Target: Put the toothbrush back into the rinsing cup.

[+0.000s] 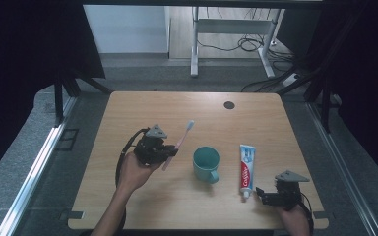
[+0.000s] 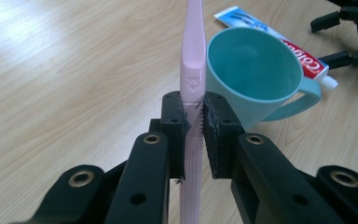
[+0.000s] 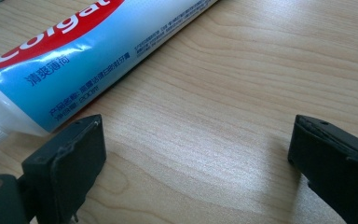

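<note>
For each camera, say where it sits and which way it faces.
High view: above the table, looking forward and down; both forearms and each hand-held gripper.
Left gripper view: on the left hand-held gripper, looking along jaws shut on the toothbrush, toward the cup.
Right gripper view: on the right hand-held gripper, open jaws beside the toothpaste.
All three share the toothpaste.
</note>
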A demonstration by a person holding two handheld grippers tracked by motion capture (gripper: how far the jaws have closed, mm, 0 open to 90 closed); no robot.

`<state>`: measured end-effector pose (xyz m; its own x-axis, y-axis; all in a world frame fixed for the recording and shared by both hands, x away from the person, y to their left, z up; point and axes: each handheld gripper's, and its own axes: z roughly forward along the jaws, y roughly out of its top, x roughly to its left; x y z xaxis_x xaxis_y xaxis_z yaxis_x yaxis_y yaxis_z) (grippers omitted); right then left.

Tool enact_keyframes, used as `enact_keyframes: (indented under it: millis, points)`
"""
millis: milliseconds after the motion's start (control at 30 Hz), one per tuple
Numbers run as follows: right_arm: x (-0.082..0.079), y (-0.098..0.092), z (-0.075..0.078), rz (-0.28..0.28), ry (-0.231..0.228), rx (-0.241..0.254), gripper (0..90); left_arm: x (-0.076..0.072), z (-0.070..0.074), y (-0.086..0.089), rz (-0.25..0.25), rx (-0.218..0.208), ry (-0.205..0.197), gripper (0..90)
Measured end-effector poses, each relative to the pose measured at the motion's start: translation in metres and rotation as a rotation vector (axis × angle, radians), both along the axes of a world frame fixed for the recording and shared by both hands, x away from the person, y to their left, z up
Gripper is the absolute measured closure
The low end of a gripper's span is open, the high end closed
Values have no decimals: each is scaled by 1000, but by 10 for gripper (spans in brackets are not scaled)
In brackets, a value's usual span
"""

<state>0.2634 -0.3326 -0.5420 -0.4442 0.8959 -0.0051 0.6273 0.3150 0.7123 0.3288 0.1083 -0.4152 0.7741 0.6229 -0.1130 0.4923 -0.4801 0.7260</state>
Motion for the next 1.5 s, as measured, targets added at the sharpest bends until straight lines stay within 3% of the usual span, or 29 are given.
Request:
enact_keyframes:
  millis: [767,1033,1500]
  points:
    - [0,0,0,1,-1,0,39,1,18,-27,-53,-64,-82,793]
    - [0,0,0,1,-1,0,39,3,22,-35,-51,-98,-91,794]
    - [0,0,0,0,0,1,39,9,25,-54,-61,-121,-109,793]
